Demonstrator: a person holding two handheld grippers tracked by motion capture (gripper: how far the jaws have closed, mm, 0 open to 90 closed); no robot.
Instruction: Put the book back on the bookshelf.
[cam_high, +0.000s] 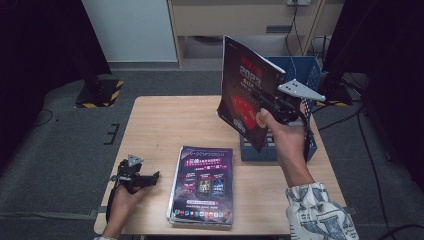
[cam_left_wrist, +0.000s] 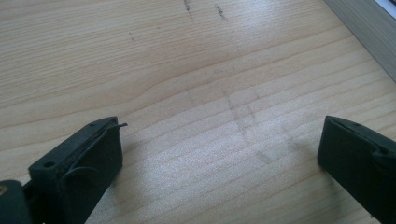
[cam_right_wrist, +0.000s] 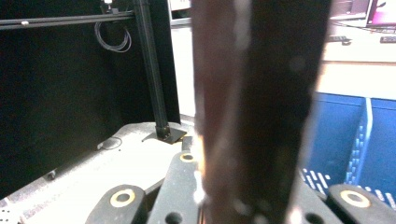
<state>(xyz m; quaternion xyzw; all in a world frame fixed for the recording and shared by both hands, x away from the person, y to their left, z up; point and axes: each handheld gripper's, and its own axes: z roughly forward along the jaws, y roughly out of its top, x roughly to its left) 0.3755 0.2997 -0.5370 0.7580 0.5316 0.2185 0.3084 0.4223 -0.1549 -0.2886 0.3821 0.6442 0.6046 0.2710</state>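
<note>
Right gripper (cam_high: 265, 107) holds a dark magazine (cam_high: 245, 95) upright in the air over the blue file box (cam_high: 312, 75); left gripper (cam_high: 142, 179) rests idle on the table (cam_high: 160, 120).

High view: the right gripper's jaws are pinched on the right edge of the magazine, which stands nearly vertical, cover facing left, its lower edge just above the near-left part of the blue file box at the table's far right. Right gripper view: the magazine (cam_right_wrist: 257, 112) runs up between the jaws as a blurred dark band, with the blue box wall (cam_right_wrist: 355, 135) behind it to the right. A second magazine (cam_high: 202, 185) lies flat on the table at near centre, just right of the left gripper and apart from it. Left gripper view: the jaws stand spread wide over bare wood (cam_left_wrist: 205, 84), with nothing between them.
</note>
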